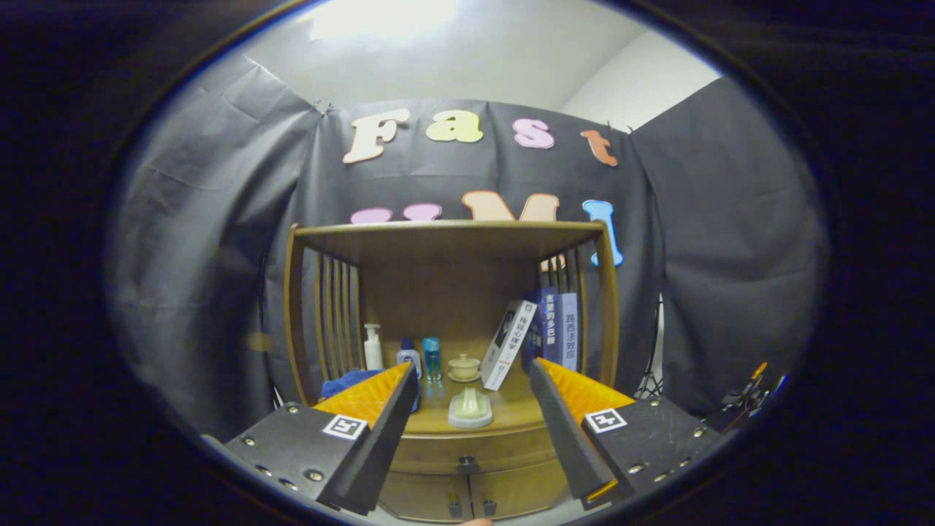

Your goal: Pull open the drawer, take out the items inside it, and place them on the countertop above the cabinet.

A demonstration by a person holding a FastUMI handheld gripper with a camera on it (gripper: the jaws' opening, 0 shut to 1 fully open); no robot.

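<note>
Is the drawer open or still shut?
Shut: the drawer front sits flush under the countertop, knob untouched, ahead of the open gripper.

Three books [555, 329] at the table's [511, 410] right edge carry Chinese titles, too small to read surely. A square black-and-white marker [345, 427] sits on each of the fingers; the gripper [471, 365] is spread wide, holding nothing.

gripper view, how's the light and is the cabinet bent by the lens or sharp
Gripper view: a bright ceiling glare washes out overhead; the wooden cabinet bows from fisheye distortion, its top shelf curving. The bottles and books on the countertop look fairly sharp but dim. The open hand-held gripper sits near the lens, the closed drawer's knob between its fingers.
</note>
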